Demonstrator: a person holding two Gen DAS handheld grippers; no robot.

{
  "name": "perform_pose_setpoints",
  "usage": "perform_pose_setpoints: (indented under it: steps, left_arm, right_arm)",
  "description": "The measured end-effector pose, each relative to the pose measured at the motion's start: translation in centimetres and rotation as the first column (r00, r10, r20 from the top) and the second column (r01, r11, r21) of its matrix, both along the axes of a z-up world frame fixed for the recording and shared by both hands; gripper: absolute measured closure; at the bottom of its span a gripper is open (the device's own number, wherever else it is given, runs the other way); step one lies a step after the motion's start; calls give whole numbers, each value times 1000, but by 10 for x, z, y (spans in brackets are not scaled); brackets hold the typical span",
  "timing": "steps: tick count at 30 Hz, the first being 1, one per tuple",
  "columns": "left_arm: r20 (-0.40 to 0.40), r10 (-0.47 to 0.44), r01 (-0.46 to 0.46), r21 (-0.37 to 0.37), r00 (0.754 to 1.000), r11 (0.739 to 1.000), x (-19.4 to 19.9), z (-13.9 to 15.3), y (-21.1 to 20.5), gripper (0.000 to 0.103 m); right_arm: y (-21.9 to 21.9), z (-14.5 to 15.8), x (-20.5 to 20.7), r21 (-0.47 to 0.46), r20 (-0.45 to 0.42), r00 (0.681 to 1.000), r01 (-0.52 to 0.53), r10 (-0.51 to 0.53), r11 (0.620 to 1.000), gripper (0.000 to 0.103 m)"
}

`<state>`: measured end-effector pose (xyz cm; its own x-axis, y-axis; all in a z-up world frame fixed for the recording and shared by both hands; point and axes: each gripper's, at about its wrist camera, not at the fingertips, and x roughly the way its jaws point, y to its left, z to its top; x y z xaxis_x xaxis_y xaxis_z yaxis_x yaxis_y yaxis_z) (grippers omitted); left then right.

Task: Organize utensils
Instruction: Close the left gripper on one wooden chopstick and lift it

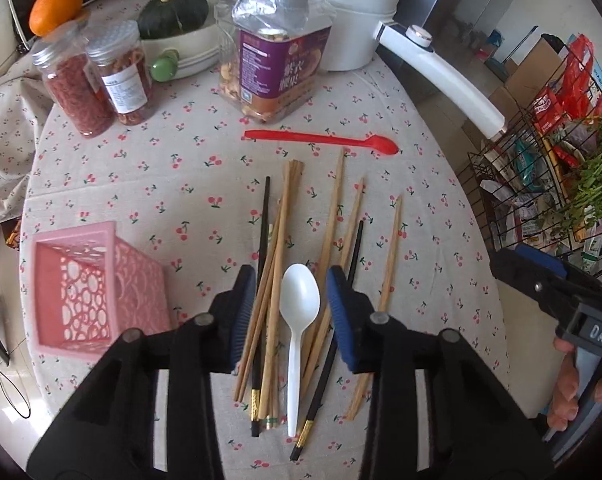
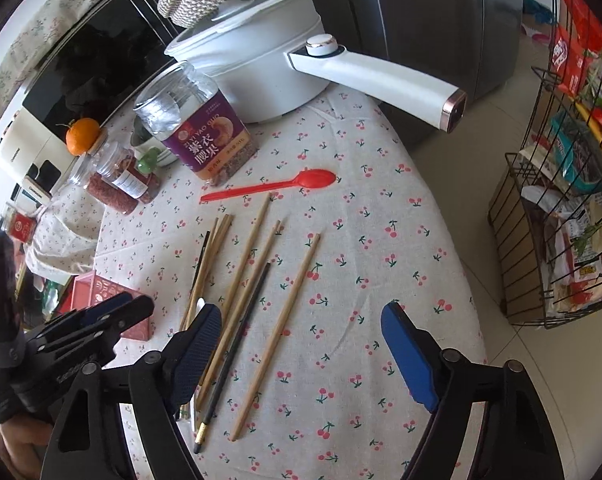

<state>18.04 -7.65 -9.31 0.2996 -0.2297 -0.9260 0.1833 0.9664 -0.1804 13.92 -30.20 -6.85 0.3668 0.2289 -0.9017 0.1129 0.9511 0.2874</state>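
Observation:
A white plastic spoon (image 1: 300,300) lies among several wooden chopsticks (image 1: 333,216) and two black chopsticks (image 1: 264,224) on the cherry-print tablecloth. My left gripper (image 1: 291,284) hovers over this pile, open, its blue pads either side of the spoon's bowl without pressing it. A red spoon (image 1: 321,140) (image 2: 269,186) lies farther back. The pink perforated basket (image 1: 97,288) (image 2: 97,292) lies on its side at the left. My right gripper (image 2: 301,312) stands wide open over the pile's right part, one wooden chopstick (image 2: 285,328) below the gap between its pads. Each gripper appears at the edge of the other's view.
Behind the utensils stand a purple-labelled nut jar (image 1: 277,48), two spice jars (image 1: 97,80), an orange (image 1: 55,8) and a white pot (image 2: 257,64) whose long handle (image 2: 373,76) juts over the table edge. A wire rack (image 2: 561,208) of packets stands on the floor at the right.

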Motion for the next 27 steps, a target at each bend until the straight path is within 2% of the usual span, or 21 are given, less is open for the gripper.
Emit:
perform_pose_setpoints:
  steps: [3,8,14,16,21,23,27]
  left_arm:
    - [-41,4,-4,7,999,1000,24,-23,-11,78]
    - [-63,25,-19,103,998,995,51,-49,-22,82]
    - [-93,36,-21,158,995,987,66,-62,-25,84]
    - [-102,48,-32,149,994,988,68,-64,-23,94]
    - [-78,20,-8,151,997,989,60,-54,-23,96]
    - [-45,8,-3,121,999,993,49,-41,-18,96]
    - [43,-21,18,56,999,998,10,4,5,96]
  right_arm:
    - [-6,-13,3,7,-36,999,5,-5,1000,21]
    - [-16,-21,7,-9,-54,999,3,-3,1000,21]
    - [-23,-22,12,-3,-58,998,19,-19,1000,21]
    - [-22,-23,14,2,-63,998,21,-21,1000,21]
    - [-18,-26,16,7,-70,997,12,-12,1000,21]
    - [-17,-28,17,5,-70,997,12,-11,1000,21]
    - [-15,-35,20,13,-81,996,22,-21,1000,21]
